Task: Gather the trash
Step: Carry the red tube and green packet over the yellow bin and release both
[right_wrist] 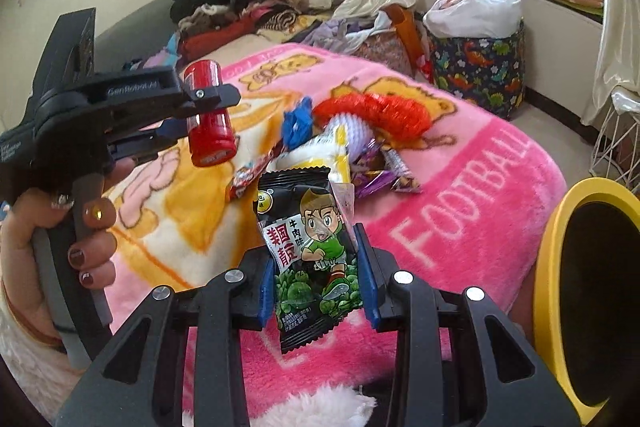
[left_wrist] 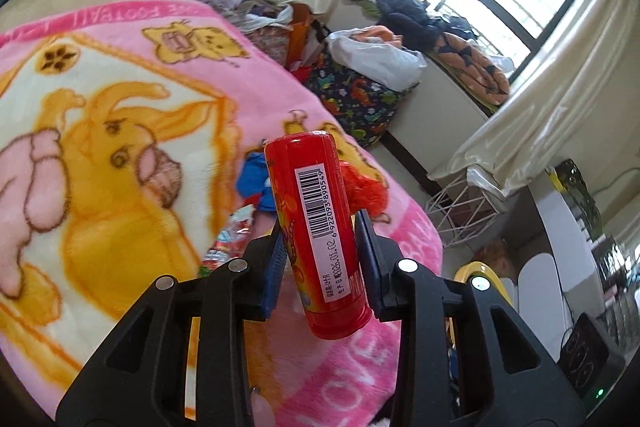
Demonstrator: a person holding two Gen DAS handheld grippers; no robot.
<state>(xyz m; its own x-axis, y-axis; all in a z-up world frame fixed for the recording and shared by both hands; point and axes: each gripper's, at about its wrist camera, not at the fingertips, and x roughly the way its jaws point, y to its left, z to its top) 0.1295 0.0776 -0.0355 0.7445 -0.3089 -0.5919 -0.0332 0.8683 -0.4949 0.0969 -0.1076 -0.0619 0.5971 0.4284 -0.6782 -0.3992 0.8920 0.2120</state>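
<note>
1. Nearest you, your right gripper has its pads closed on the lower half of a black packet; the top stands free, so it hangs upright, clear of the blanket.
2. Your left gripper is clamped across the middle of a red tube, barcode up; gripped mid-length, it shouldn't tip out.
3. Both pieces are lifted off the bed, probably bound for the yellow bin just right of the blanket edge.
4. More trash lies heaped mid-blanket: a red net, a blue scrap, purple wrappers; those remain to collect.
</note>
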